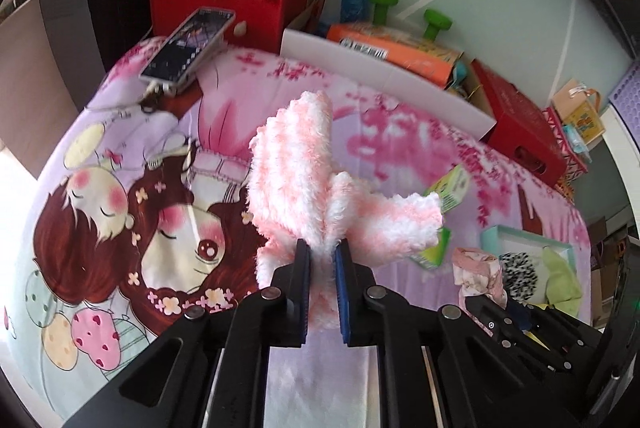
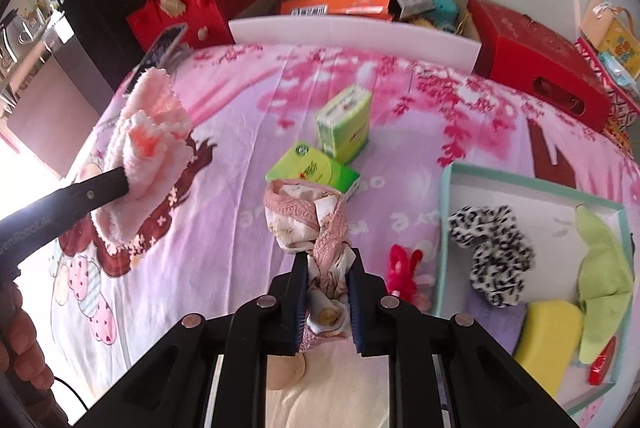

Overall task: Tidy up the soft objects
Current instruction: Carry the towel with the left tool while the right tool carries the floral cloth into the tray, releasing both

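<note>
A: What did we record at the left gripper (image 1: 322,252)?

B: Its jaws were pinched on a pink-and-white fluffy cloth (image 1: 296,164), which stood up ahead of the tips, above the sheet (image 1: 120,228). From the right camera we saw the same cloth (image 2: 148,148) well off to the left, bunched at the end of the left gripper (image 2: 120,184).

A: And the right gripper (image 2: 330,260)?

B: We found it closed nearly all the way on a twisted pink lace garment (image 2: 308,216), which rose just beyond the tips.

A: What lay around the right gripper?

B: Just past the garment were two green packets (image 2: 344,124), one upright behind the other. To the right, we noted a teal-rimmed tray (image 2: 444,228) containing a leopard-print scrunchie (image 2: 492,252), a lime cloth (image 2: 604,268) and a yellow sponge (image 2: 548,340). Between gripper and tray lay a small red toy (image 2: 404,264), outside the rim.
</note>
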